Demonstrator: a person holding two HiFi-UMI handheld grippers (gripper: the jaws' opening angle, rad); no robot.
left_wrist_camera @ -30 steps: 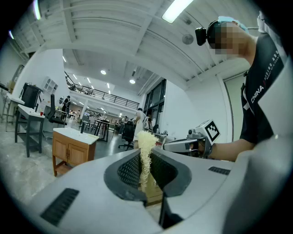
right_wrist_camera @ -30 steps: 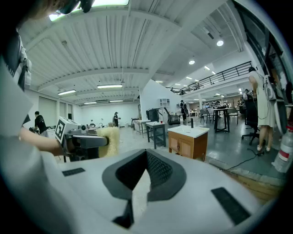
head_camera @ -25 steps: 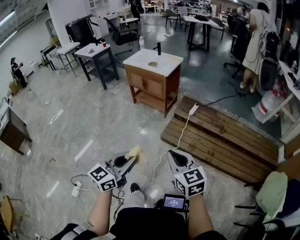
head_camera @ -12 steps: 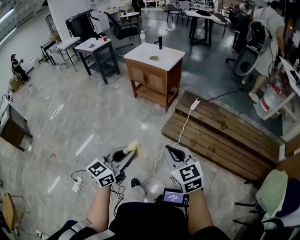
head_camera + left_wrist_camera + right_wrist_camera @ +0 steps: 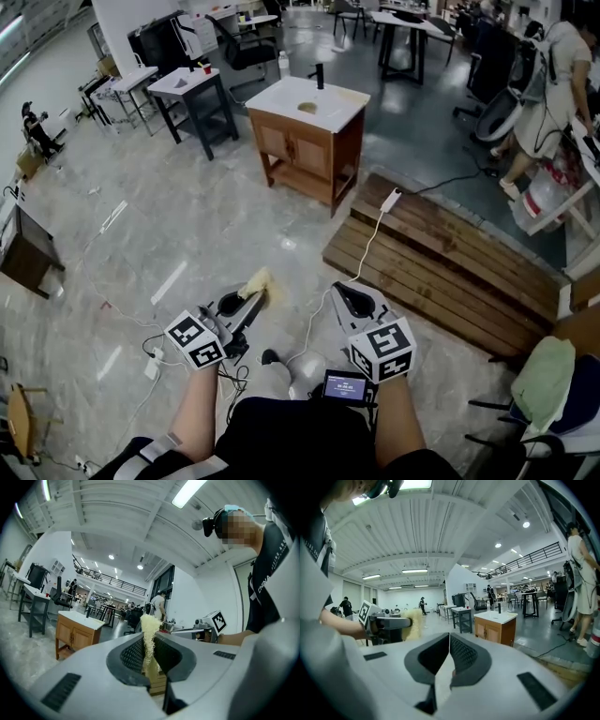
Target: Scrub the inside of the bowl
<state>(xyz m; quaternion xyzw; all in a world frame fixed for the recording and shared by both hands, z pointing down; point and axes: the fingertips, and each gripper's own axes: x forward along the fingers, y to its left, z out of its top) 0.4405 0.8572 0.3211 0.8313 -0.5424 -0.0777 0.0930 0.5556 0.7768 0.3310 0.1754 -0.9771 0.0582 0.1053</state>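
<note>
The person is holding 2 grippers low over the pale stone floor (image 5: 187,234). The left gripper (image 5: 255,298) (image 5: 147,641) is clamping a yellow fibrous scrubber (image 5: 257,284) (image 5: 149,630), which is sticking out past the jaw tips. The right gripper (image 5: 345,295) (image 5: 449,641) is keeping its jaws pressed together with nothing between them. Well ahead of both, a wooden cabinet (image 5: 305,150) is carrying a small round shape (image 5: 307,107) on its white top beside a black faucet (image 5: 320,75). It is possibly the bowl, but it is too small to tell.
</note>
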